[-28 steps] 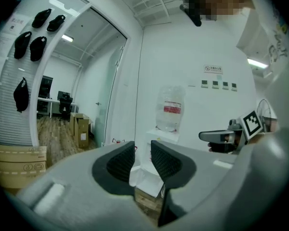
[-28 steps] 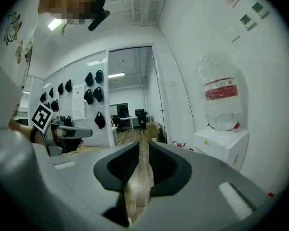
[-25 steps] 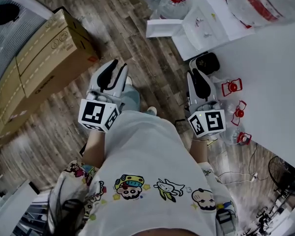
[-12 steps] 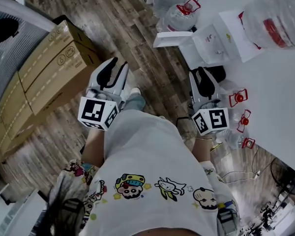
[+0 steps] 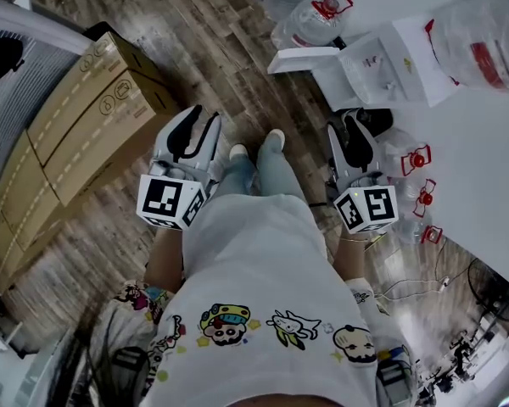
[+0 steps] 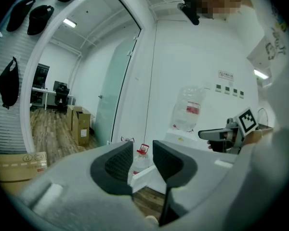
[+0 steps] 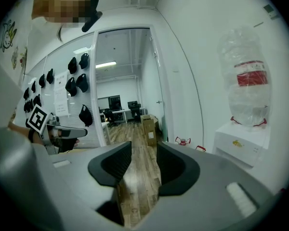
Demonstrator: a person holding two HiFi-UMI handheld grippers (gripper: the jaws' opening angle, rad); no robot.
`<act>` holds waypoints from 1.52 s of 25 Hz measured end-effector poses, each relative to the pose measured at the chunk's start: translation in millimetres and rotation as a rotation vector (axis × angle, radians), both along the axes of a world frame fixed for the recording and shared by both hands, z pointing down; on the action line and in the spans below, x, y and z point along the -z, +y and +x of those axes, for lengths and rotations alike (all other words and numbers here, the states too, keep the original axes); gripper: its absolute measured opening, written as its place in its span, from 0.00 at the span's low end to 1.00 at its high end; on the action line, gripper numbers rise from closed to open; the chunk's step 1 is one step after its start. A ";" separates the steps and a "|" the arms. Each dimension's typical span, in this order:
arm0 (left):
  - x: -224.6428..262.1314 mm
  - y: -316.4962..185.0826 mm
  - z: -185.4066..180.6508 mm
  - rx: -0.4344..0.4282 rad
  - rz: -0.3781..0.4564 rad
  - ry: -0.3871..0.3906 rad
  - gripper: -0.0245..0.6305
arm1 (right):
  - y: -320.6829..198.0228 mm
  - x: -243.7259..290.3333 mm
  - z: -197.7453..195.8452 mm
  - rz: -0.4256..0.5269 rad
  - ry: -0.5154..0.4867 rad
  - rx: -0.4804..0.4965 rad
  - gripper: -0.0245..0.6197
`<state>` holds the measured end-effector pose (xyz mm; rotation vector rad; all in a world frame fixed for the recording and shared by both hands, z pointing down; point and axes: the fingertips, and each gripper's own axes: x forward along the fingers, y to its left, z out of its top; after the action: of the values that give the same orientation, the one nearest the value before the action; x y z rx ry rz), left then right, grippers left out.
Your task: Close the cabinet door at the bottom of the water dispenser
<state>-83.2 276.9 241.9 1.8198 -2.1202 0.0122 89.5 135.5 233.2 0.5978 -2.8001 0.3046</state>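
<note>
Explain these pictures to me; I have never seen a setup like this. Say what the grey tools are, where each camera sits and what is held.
No robot here: a person holds a tool in each hand, the left gripper and the right gripper, each with two jaws and a cube of square markers. One picture comes from a camera on the person's head, looking down at the wooden floor. The other two come from cameras riding on the grippers, looking along their jaws. Ahead stands a white water dispenser with a big bottle on top; its cabinet door at the bottom stands open. Spare bottles and cardboard boxes sit on the floor. Both pairs of jaws have just been opening; they stand apart and hold nothing.
</note>
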 end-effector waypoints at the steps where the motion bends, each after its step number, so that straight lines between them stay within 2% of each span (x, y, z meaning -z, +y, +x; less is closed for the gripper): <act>1: -1.2 0.3 -1.4 0.003 -0.002 0.004 0.22 | -1.0 -1.3 -1.4 -0.006 0.006 0.002 0.28; 13: -7.4 -12.7 -38.3 0.053 -0.010 -0.009 0.22 | -33.4 -10.9 -43.7 -0.034 -0.023 0.023 0.30; 22: 2.0 -92.6 -83.4 0.029 -0.003 -0.045 0.22 | -107.2 -18.6 -81.3 -0.056 -0.042 -0.017 0.30; 30: 21.0 -189.6 -98.1 -0.048 0.019 -0.065 0.22 | -186.6 -1.8 -102.1 -0.041 -0.076 -0.056 0.32; 38: 18.6 -252.4 -84.1 -0.167 0.017 -0.063 0.24 | -208.4 -8.4 -107.7 -0.053 -0.066 -0.058 0.34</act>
<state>-167.3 24.5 223.3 2.0266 -2.0088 0.0931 -18.2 -73.0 241.6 0.6695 -2.8313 0.4157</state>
